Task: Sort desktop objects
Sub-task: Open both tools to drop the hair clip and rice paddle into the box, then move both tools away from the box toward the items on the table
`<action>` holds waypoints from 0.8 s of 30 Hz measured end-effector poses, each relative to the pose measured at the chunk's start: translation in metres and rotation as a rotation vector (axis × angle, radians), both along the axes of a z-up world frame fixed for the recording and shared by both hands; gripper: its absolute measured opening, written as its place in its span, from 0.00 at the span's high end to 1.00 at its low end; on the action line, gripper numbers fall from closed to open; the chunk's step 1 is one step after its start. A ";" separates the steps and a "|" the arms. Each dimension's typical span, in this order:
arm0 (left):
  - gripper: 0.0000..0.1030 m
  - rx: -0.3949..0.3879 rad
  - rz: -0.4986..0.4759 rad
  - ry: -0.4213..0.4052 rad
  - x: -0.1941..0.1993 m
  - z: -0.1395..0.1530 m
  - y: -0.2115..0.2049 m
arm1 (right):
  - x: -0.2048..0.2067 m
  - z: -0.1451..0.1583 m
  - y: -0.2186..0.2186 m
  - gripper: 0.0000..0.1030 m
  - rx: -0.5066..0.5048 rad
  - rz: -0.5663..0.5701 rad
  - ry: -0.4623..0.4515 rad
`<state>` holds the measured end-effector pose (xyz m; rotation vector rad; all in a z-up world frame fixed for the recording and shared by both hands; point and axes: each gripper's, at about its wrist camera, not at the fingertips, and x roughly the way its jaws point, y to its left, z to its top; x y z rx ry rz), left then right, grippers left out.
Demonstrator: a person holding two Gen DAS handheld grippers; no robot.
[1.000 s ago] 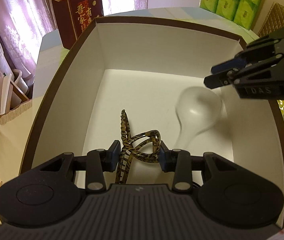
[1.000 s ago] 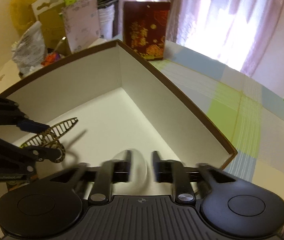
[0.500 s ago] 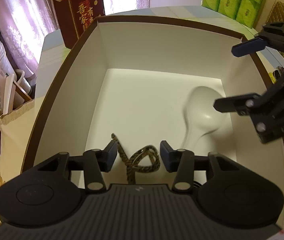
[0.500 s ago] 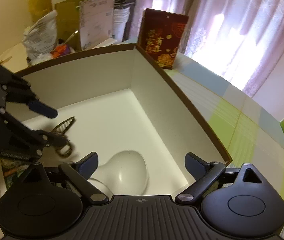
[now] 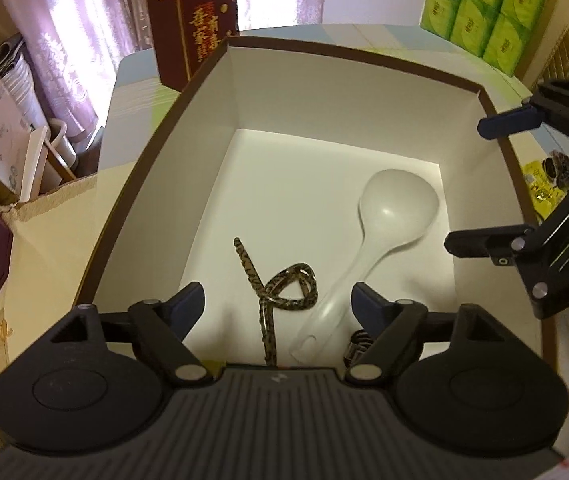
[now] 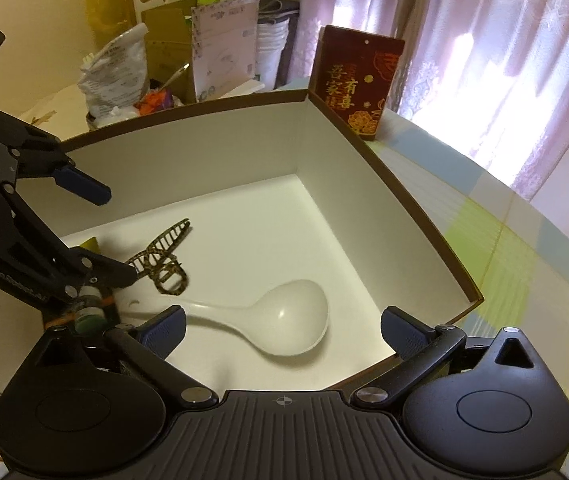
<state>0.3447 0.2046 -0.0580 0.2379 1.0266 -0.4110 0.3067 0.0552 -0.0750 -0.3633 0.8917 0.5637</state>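
Left wrist view: the left gripper (image 5: 278, 300) is shown with its jaws spread wide and nothing between them, held above the near end of a white-lined box (image 5: 348, 60) with a brown rim. On the box floor, a tortoiseshell hair claw (image 5: 284, 288) is seen lying just beyond the fingertips, at about 12 o'clock from the gripper. A white plastic ladle (image 5: 384, 224) is laid beside the claw, its bowl toward 1 o'clock and its handle end reaching back toward the right finger. Claw and ladle handle lie close together; whether they touch cannot be told. A small dark ringed object (image 5: 358, 344) is partly hidden behind the right finger. The right gripper (image 5: 480, 184) is seen at 3 o'clock over the box's right wall, its jaws also wide apart and empty.

Right wrist view: the right gripper (image 6: 282, 328) is shown fully spread, with the ladle (image 6: 284, 316) lying on the floor below, its bowl between the two fingers but ungripped. The hair claw (image 6: 162, 256) lies at 10 o'clock, beside the lower finger of the left gripper (image 6: 116, 236). A dark red gift bag (image 6: 356, 84) stands outside the far corner at 12 o'clock, on a checked tablecloth (image 6: 504, 248).
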 end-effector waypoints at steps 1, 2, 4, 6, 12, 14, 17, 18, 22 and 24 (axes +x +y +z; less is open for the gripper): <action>0.21 -0.002 0.008 -0.001 -0.002 0.002 0.001 | -0.002 0.001 0.000 0.02 0.003 0.003 0.001; 0.18 -0.003 0.015 -0.004 -0.005 0.005 0.001 | -0.004 0.002 0.000 0.02 0.006 0.005 0.000; 0.16 -0.002 0.029 -0.014 -0.011 0.010 0.003 | -0.008 0.004 0.000 0.02 0.008 0.008 -0.003; 0.15 -0.006 0.042 -0.018 -0.016 0.015 0.004 | -0.012 0.006 0.001 0.02 0.006 0.011 -0.008; 0.09 -0.006 0.079 -0.038 -0.031 0.027 0.007 | -0.024 0.010 0.002 0.02 0.004 0.020 -0.022; 0.08 -0.004 0.087 -0.041 -0.034 0.031 0.008 | -0.028 0.012 0.002 0.02 0.006 0.022 -0.024; 0.08 0.011 0.097 -0.043 -0.041 0.035 0.008 | -0.034 0.014 0.003 0.02 0.008 0.024 -0.028; 0.08 0.015 0.101 -0.045 -0.043 0.036 0.009 | -0.036 0.015 0.003 0.02 0.010 0.026 -0.029; 0.08 0.019 0.119 -0.053 -0.052 0.040 0.011 | -0.046 0.019 0.003 0.02 0.016 0.034 -0.037; 0.08 0.018 0.125 -0.058 -0.058 0.044 0.012 | -0.052 0.021 0.003 0.02 0.022 0.037 -0.041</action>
